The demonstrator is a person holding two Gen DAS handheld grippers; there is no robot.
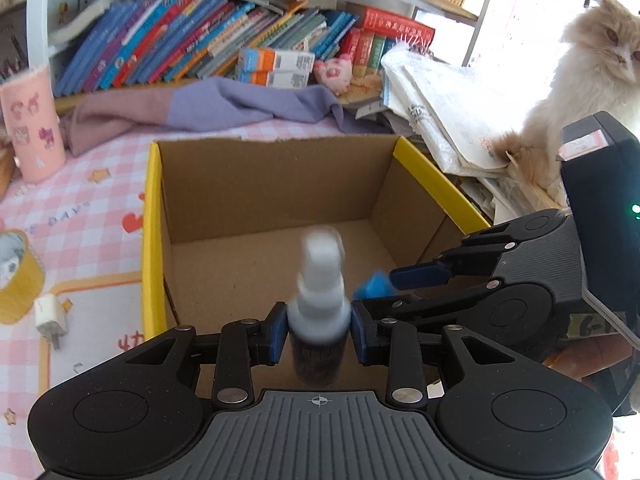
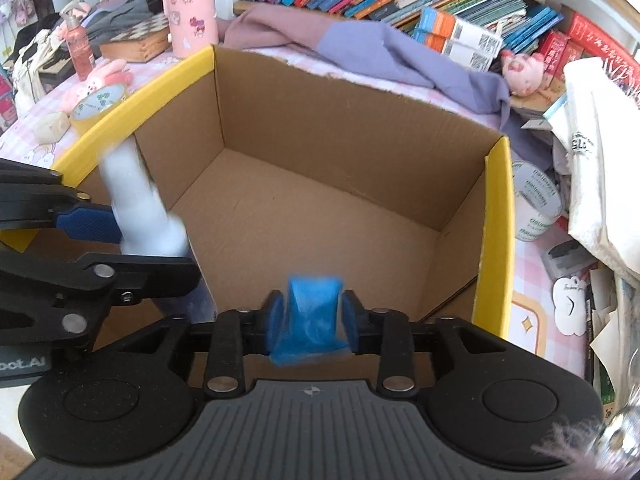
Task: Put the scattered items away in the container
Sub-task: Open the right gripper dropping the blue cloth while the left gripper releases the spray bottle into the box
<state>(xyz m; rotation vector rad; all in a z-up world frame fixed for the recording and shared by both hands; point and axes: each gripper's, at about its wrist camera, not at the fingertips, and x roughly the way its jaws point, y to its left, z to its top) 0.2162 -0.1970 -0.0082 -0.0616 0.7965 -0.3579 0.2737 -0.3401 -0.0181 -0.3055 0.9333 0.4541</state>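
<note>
Gripping a small spray bottle (white pump top, dark round body, blurred), the left claw hangs over the open cardboard box w/ yellow outer sides, plain brown inside. Right claw is clenched on a crinkly blue plastic wad, also above the box, just beside the left. Pink checked table below.

"DAYS" on the pink checked tablecloth; "oot.AI" on the left gripper.
</note>
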